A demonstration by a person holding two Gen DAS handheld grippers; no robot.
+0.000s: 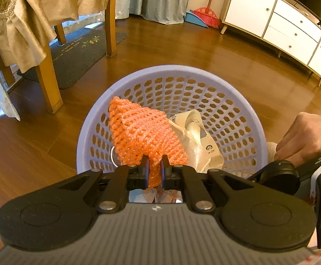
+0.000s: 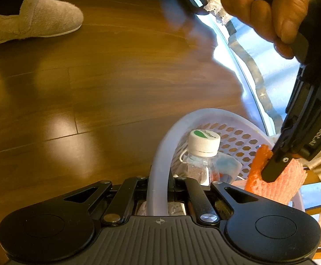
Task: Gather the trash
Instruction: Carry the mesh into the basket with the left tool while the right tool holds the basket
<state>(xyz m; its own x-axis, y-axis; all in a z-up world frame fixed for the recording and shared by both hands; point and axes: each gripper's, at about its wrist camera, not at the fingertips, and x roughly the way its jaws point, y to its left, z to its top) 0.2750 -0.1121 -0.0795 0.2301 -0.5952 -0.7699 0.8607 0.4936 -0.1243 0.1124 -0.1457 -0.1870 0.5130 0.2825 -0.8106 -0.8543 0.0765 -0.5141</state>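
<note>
An orange foam net (image 1: 142, 132) hangs over the inside of a lavender perforated basket (image 1: 233, 92), and my left gripper (image 1: 154, 161) is shut on its lower end. A crumpled white plastic bag (image 1: 201, 141) lies in the basket beside the net. In the right wrist view my right gripper (image 2: 159, 177) is shut on the basket rim (image 2: 160, 154), which runs between its fingers. A clear bottle with a white cap (image 2: 203, 143) lies inside the basket (image 2: 237, 137). The other gripper holds the orange net (image 2: 279, 183) there, gripped by a hand (image 2: 268, 13).
The basket stands on a wooden floor (image 1: 182, 48). A table with a gold cloth and wooden legs (image 1: 47, 84) is at left, a grey mat (image 1: 81, 53) under it. A white cabinet (image 1: 288, 28) lines the right wall. A slippered foot (image 2: 34, 17) rests nearby.
</note>
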